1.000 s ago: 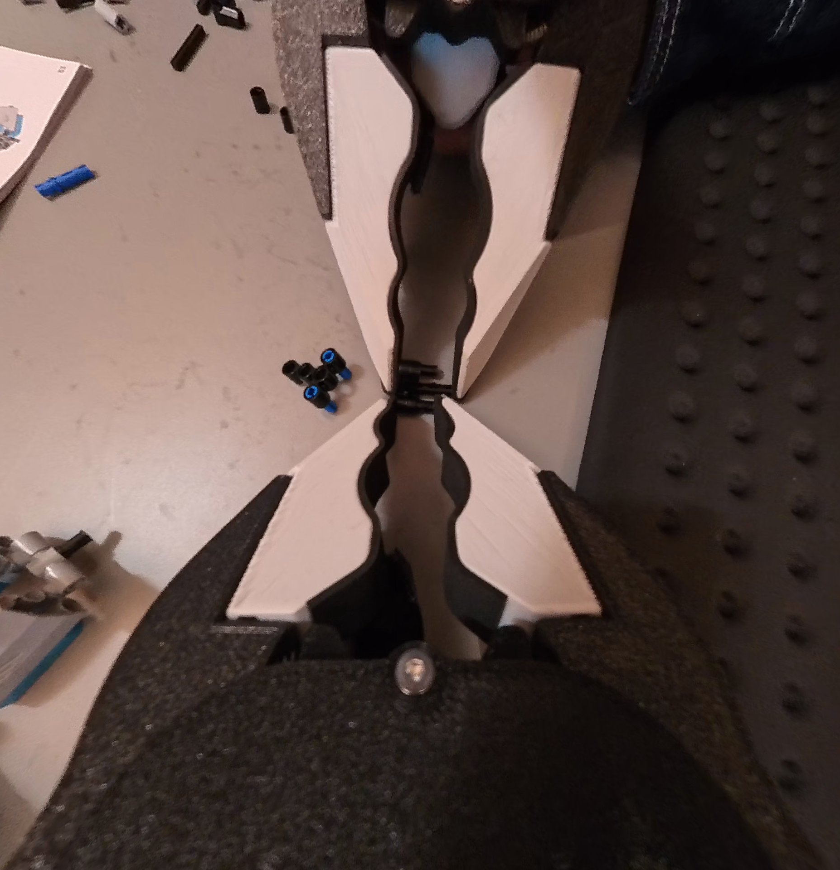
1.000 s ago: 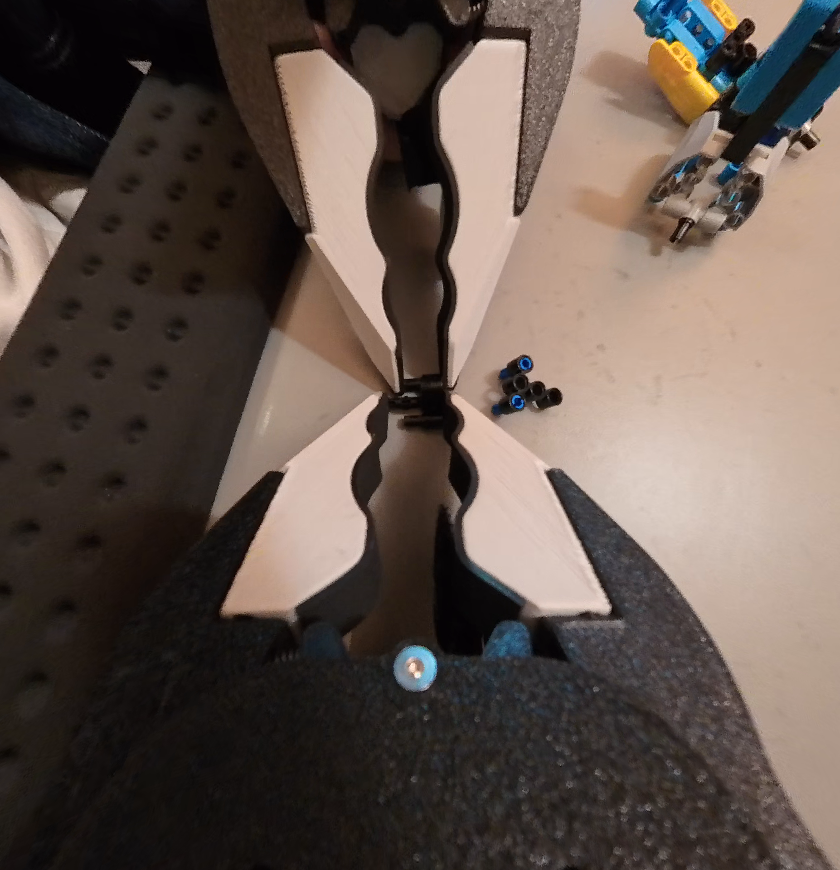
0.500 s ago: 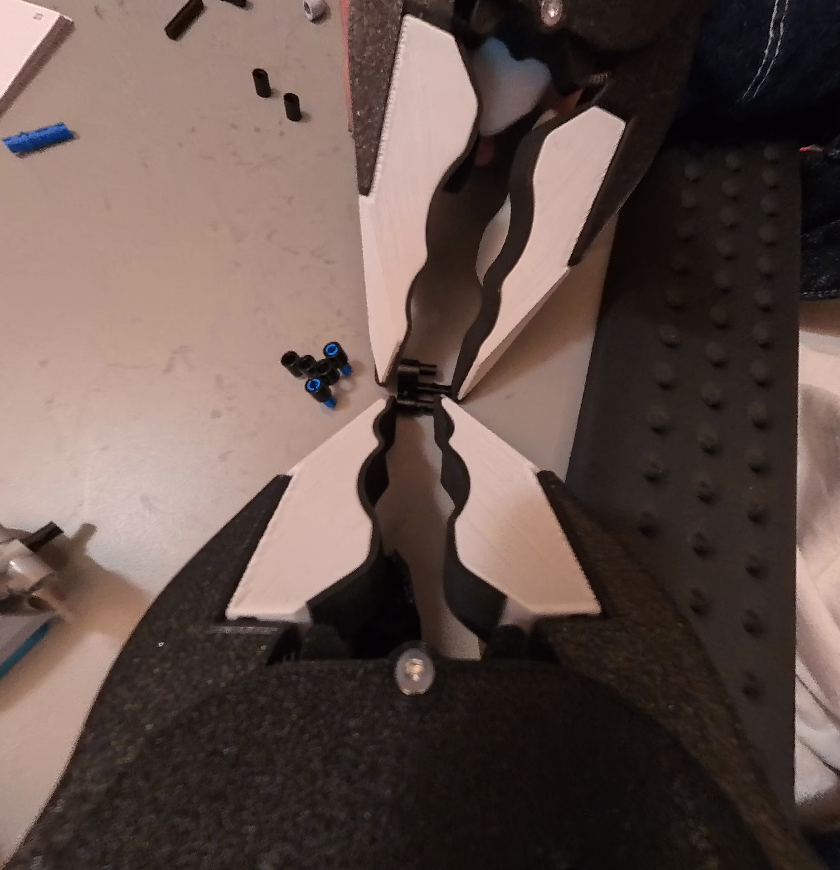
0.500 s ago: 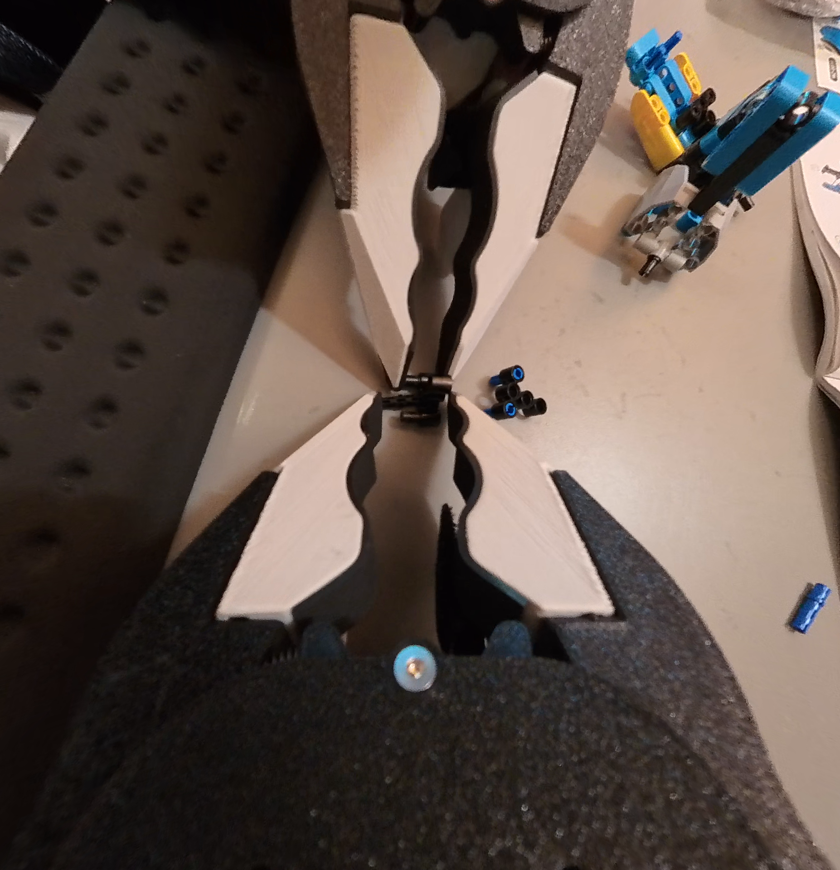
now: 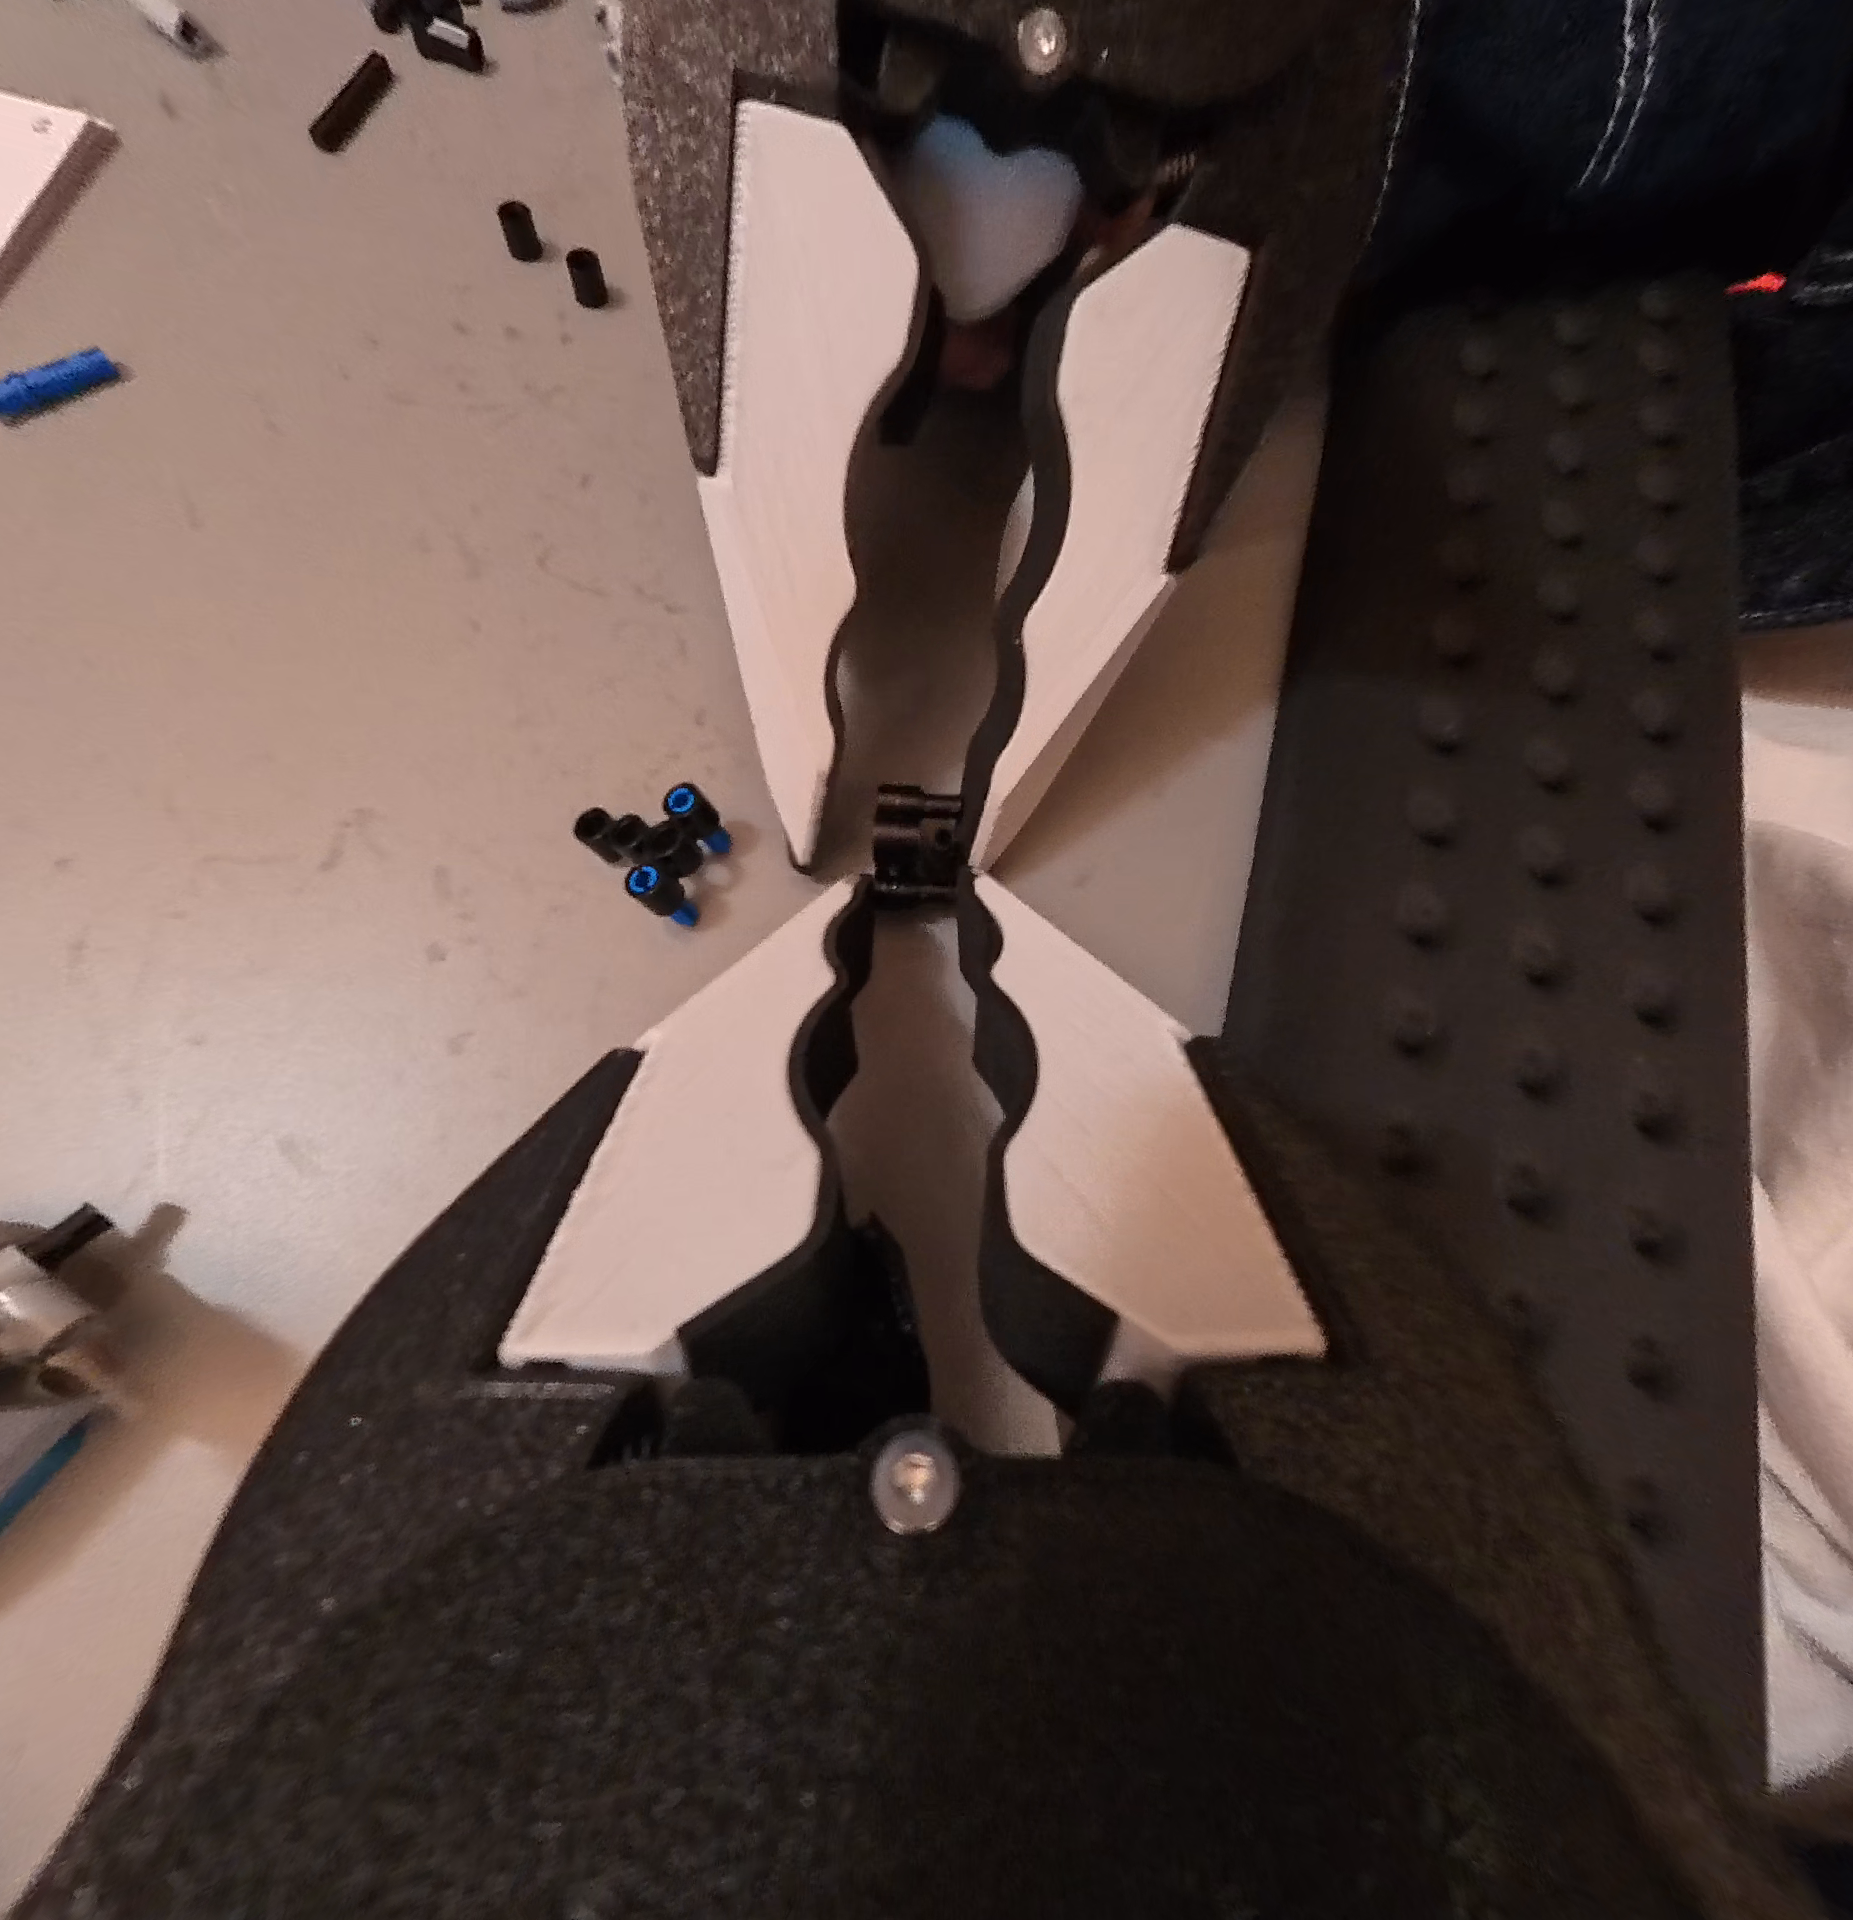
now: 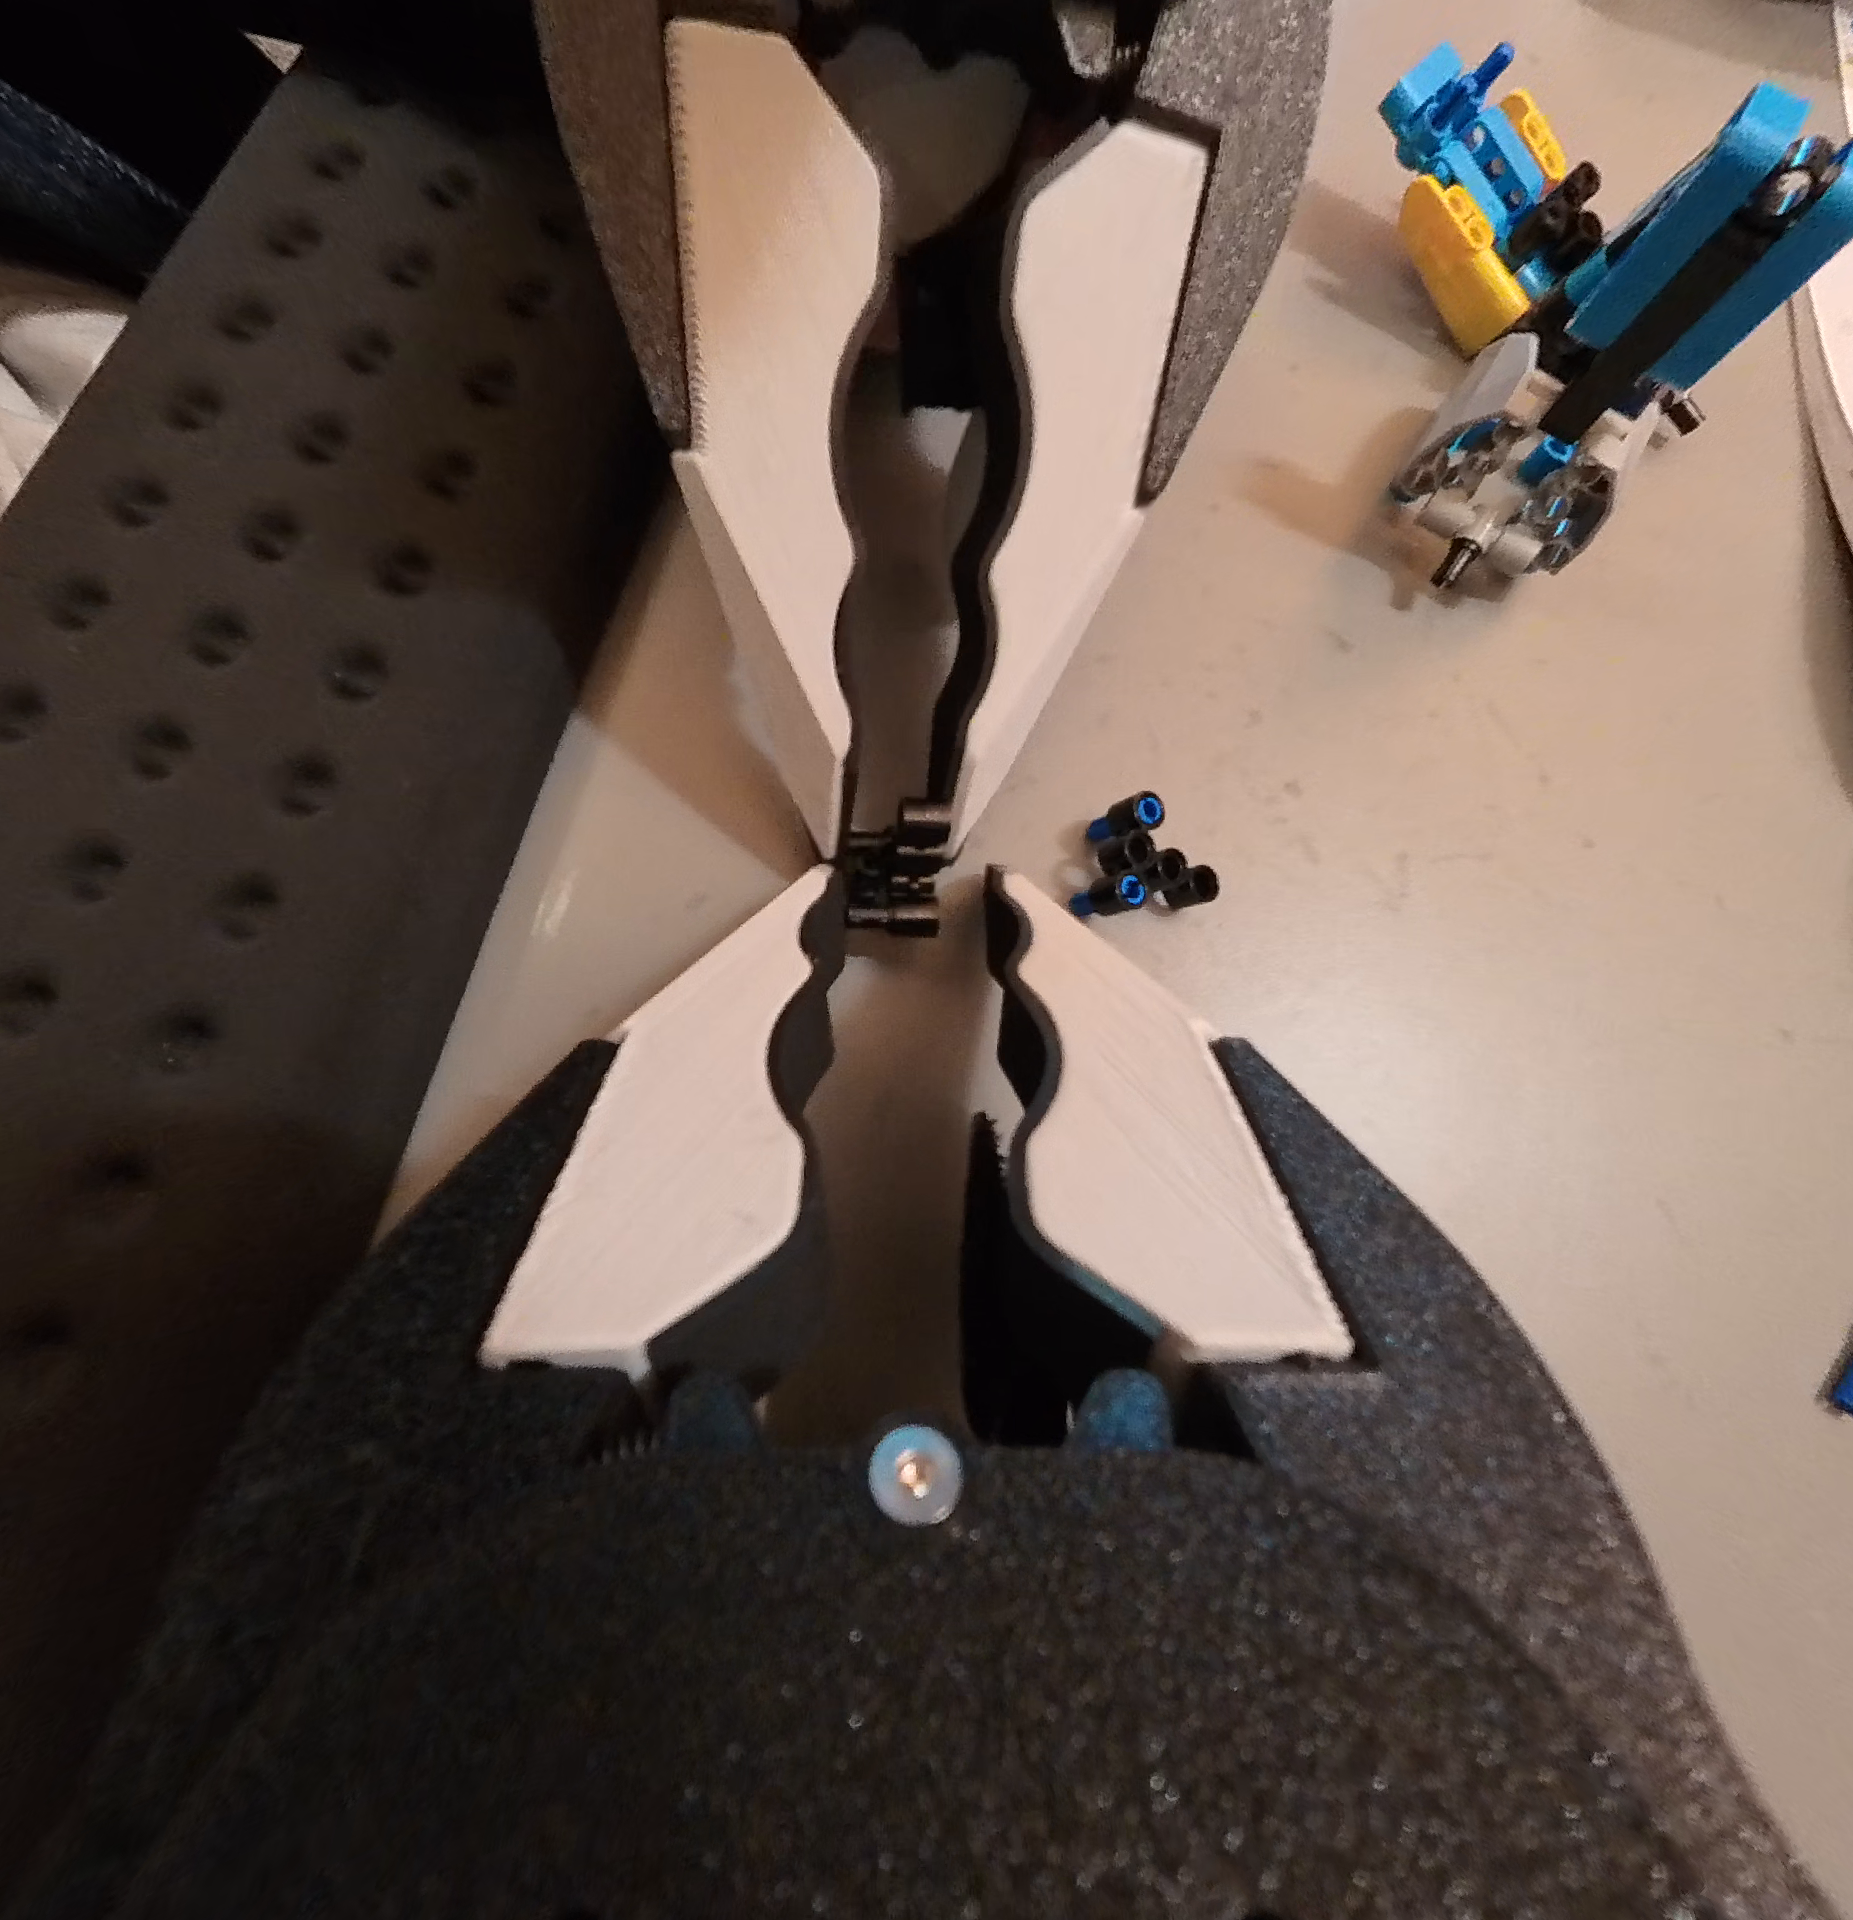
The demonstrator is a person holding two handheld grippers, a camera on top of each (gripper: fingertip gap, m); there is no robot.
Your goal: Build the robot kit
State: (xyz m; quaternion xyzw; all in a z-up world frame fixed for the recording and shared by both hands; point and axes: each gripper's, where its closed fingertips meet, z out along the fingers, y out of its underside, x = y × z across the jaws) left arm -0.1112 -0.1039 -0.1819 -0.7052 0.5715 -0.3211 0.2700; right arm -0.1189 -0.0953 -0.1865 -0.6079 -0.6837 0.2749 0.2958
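Meeting tip to tip at the centre of both views, my two grippers face each other over a beige table (image 5: 278, 644) with a small black connector piece (image 5: 914, 847) between them. My left gripper (image 5: 914, 902) is clamped on that piece, its white fingers (image 5: 714, 1132) closed against it. My right gripper (image 6: 909, 896) has its fingers (image 6: 1130, 1122) parted: one tip sits beside the piece, the other stands clear of it, so it grips nothing.

Just beside the tips lies a cluster of black-and-blue pins (image 5: 652, 847), left of centre in the left wrist view. A blue, yellow and grey brick model (image 6: 1587, 312) stands in the upper right of the right wrist view. A dark studded mat (image 5: 1524, 831) runs down the right side of the left wrist view, along the table's edge. A loose blue pin (image 5: 44, 382) lies at upper left, with scattered black sleeves (image 5: 548, 249) above it.
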